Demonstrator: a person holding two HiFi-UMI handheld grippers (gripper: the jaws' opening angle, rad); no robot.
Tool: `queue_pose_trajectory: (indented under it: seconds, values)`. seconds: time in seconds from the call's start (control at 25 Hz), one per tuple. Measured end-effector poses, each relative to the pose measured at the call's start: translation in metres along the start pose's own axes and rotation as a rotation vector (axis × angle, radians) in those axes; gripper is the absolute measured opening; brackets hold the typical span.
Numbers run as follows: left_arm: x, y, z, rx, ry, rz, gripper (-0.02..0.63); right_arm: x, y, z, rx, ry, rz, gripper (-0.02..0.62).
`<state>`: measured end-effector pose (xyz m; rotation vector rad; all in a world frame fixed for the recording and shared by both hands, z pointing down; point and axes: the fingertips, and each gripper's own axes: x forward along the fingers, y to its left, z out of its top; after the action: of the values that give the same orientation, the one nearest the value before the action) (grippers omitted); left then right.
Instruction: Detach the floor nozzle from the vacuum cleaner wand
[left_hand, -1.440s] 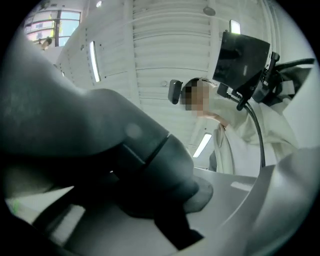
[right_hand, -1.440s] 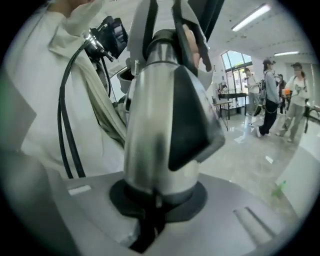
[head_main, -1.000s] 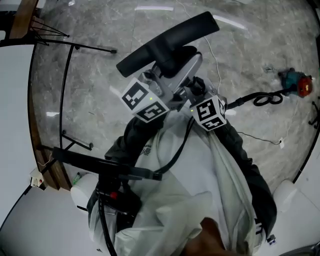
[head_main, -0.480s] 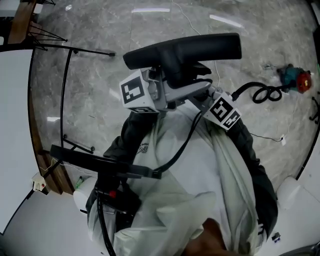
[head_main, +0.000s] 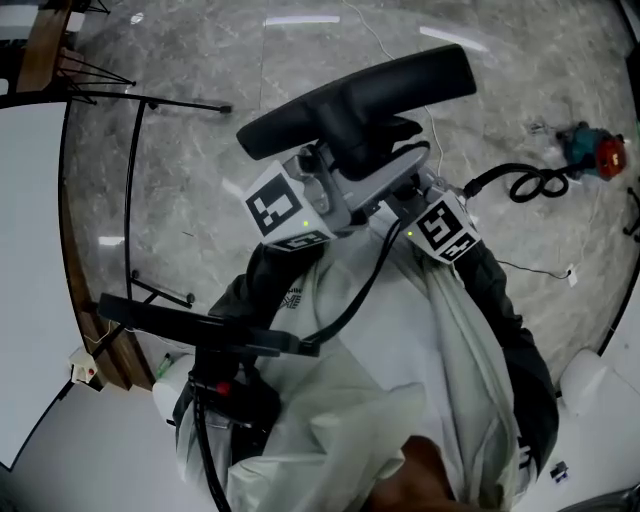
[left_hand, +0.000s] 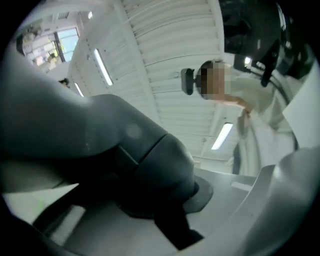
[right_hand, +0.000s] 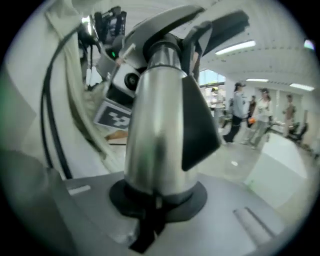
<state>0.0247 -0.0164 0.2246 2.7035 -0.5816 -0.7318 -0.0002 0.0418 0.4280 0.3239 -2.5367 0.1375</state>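
Note:
In the head view the black floor nozzle (head_main: 360, 95) is held up over the floor, its right end tilted up. My left gripper (head_main: 335, 170), with its marker cube, is shut on the nozzle's dark grey neck (left_hand: 150, 165), which fills the left gripper view. My right gripper (head_main: 400, 200) is shut on the silver wand (right_hand: 160, 130). In the right gripper view that tube stands between the pads (right_hand: 200, 192) and runs up into the nozzle (right_hand: 220, 25). The joint between wand and nozzle is hidden in the head view.
A black stand with thin legs (head_main: 130, 180) is at the left beside a white surface (head_main: 25, 250). A teal and red tool (head_main: 595, 152) with a coiled black cable (head_main: 530, 185) lies on the stone floor at the right. Several people (right_hand: 240, 112) stand far off.
Both grippers and the nozzle rose and shifted a little to the right in the head view. The nozzle swung nearly level, then tipped its right end up again.

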Motion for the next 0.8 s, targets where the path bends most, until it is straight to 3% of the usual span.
queue_pose_trajectory:
  seconds: [0.12, 0.2, 0.28, 0.36, 0.52, 0.6, 0.64, 0.72, 0.8]
  values:
    - [-0.005, -0.042, 0.002, -0.015, -0.011, -0.322, 0.074, -0.018, 0.035, 0.005, -0.010, -0.018, 0.324, 0.040]
    - [-0.007, -0.051, 0.004, -0.027, -0.024, -0.402, 0.074, -0.024, 0.043, 0.006, -0.004, -0.010, 0.406, 0.040]
    - [-0.004, -0.037, 0.006, -0.043, -0.044, -0.341, 0.075, -0.018, 0.036, 0.005, 0.021, -0.004, 0.361, 0.038]
    - [-0.001, -0.016, 0.008, -0.043, -0.057, -0.214, 0.075, -0.006, 0.019, 0.005, 0.044, -0.003, 0.208, 0.038]
    - [-0.010, 0.037, 0.012, 0.001, -0.028, 0.191, 0.077, 0.019, -0.029, 0.008, 0.036, 0.014, -0.225, 0.038]
    - [-0.019, 0.055, 0.017, 0.012, -0.036, 0.341, 0.077, 0.023, -0.043, 0.011, 0.004, 0.041, -0.348, 0.038]
    - [-0.021, 0.057, 0.019, 0.017, -0.043, 0.357, 0.077, 0.023, -0.046, 0.011, -0.011, 0.054, -0.372, 0.038]
    - [-0.018, 0.047, 0.021, 0.026, -0.051, 0.275, 0.077, 0.020, -0.041, 0.011, -0.029, 0.053, -0.312, 0.038]
    - [-0.013, 0.020, 0.019, 0.027, -0.052, 0.068, 0.075, 0.014, -0.017, 0.010, -0.030, 0.022, -0.090, 0.040]
